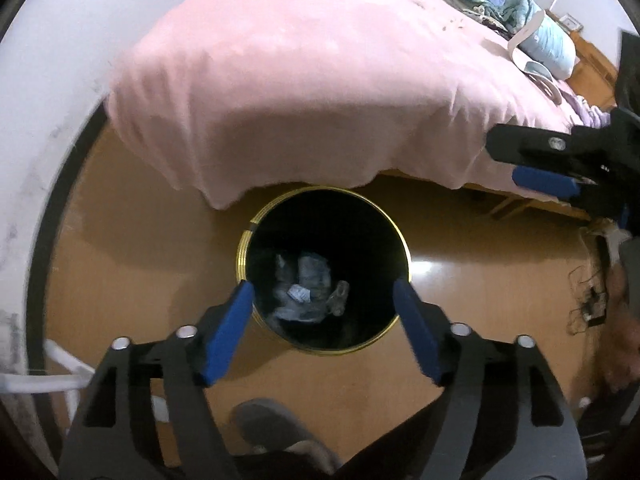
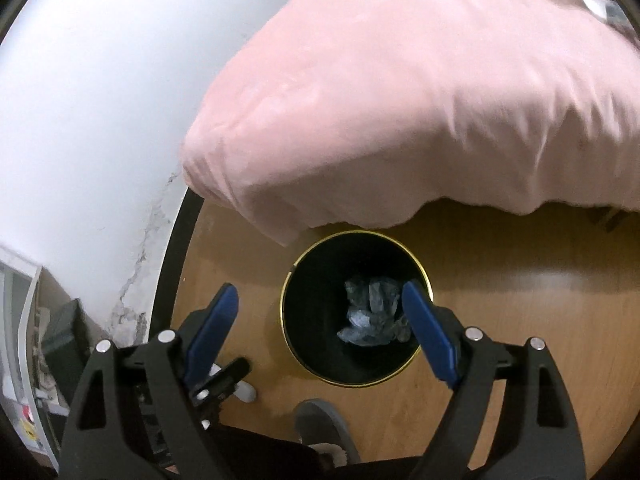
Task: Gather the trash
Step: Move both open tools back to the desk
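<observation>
Your left gripper [image 1: 324,290] hangs over the round black wastebasket with a thin gold rim [image 1: 240,248], its blue-padded jaws spread wide with nothing between them. Looking down past them, you see the crumpled grey-white paper and plastic trash [image 1: 306,286] lying at the bottom of the wastebasket. Your right gripper [image 2: 320,296] is likewise held above the same wastebasket [image 2: 285,300], jaws wide and empty, one blue pad over the bin's mouth and the other out over the glossy brown wooden floor [image 2: 520,320]. The trash [image 2: 372,312] shows between them, deep inside the bin. The wastebasket stands on the floor just beside the bed, whose rumpled pink bedsheet [image 1: 304,80] overhangs the far part of the rim. A grey slipper [image 2: 324,424] sits on the floor near the bin, on your side. From the left wrist view, the right gripper's black frame shows at the right edge.
</observation>
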### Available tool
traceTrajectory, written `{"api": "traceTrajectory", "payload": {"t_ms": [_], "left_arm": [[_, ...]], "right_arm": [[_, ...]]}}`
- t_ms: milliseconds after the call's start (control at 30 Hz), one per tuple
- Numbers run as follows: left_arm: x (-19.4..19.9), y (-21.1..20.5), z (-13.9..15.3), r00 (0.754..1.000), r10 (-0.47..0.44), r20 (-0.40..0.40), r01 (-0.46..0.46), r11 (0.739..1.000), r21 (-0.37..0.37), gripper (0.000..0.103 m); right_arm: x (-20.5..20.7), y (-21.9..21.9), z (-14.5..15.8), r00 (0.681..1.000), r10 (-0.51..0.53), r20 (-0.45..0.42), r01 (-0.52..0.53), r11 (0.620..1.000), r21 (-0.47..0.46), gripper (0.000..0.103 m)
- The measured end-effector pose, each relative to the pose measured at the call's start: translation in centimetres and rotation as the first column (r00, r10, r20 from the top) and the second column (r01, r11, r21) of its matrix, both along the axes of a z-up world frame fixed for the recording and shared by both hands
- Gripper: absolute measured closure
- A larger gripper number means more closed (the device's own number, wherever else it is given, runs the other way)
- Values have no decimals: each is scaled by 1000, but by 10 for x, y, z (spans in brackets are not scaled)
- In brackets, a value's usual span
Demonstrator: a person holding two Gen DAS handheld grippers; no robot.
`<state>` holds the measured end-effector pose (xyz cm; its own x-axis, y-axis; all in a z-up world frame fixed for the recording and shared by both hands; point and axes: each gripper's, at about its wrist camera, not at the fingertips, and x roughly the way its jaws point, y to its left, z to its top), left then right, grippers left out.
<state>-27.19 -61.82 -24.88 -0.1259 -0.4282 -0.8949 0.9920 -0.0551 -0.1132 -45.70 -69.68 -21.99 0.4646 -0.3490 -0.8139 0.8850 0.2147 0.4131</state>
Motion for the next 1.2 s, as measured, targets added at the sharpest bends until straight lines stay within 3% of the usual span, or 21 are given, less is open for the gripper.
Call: {"api": "traceTrajectory", "payload": {"t_ms": [100,233,333,433,467,533,600,667,700,733,767,833,867,900,1033,1167,1200], "left_arm": [[15,29,59,999,17,51,-11,994,-106,10],[62,87,147,993,120,-17,-121,971,-207,7],[103,147,194,973,230,-26,-229,937,-263,7],[144,219,220,934,356,39,-328,895,-302,7],[159,244,225,914,402,62,-366,879,-307,7],[184,285,231,871,482,89,-435,845,-311,7],[218,342,235,796,595,112,-540,781,-313,7],[254,403,235,693,713,103,-660,686,-306,7],[264,424,234,657,748,94,-697,650,-303,7],[279,456,233,596,799,78,-751,589,-298,7],[287,478,233,553,830,69,-783,547,-297,7],[303,526,230,463,885,47,-841,455,-294,7],[307,540,228,434,900,41,-856,427,-291,7],[311,559,226,402,915,29,-874,393,-286,7],[318,610,216,319,948,4,-915,309,-261,7],[322,641,212,280,960,-3,-929,271,-251,7],[322,646,211,276,961,-4,-931,266,-250,7]], "right_arm": [[28,8,41,997,73,-13,-74,992,-98,19],[86,32,96,978,208,6,-202,958,-204,18],[150,70,137,925,381,6,-364,889,-277,18],[216,123,169,837,547,9,-512,789,-340,18],[242,148,178,789,614,10,-571,740,-355,18],[280,188,188,707,707,2,-654,656,-377,18],[318,239,196,601,799,-19,-737,544,-401,18],[356,291,204,476,878,-39,-806,418,-418,18],[372,312,207,418,908,-40,-831,364,-421,18],[386,336,210,352,935,-40,-853,303,-425,18],[403,364,213,279,959,-44,-871,233,-431,18],[435,401,218,179,982,-55,-892,138,-431,18],[453,423,219,117,991,-65,-903,79,-423,18],[467,436,220,78,994,-76,-907,39,-418,18],[523,483,221,-17,990,-137,-915,-71,-397,18],[573,508,216,-34,981,-189,-922,-104,-373,18],[580,517,211,-40,981,-191,-926,-108,-362,24]]}}
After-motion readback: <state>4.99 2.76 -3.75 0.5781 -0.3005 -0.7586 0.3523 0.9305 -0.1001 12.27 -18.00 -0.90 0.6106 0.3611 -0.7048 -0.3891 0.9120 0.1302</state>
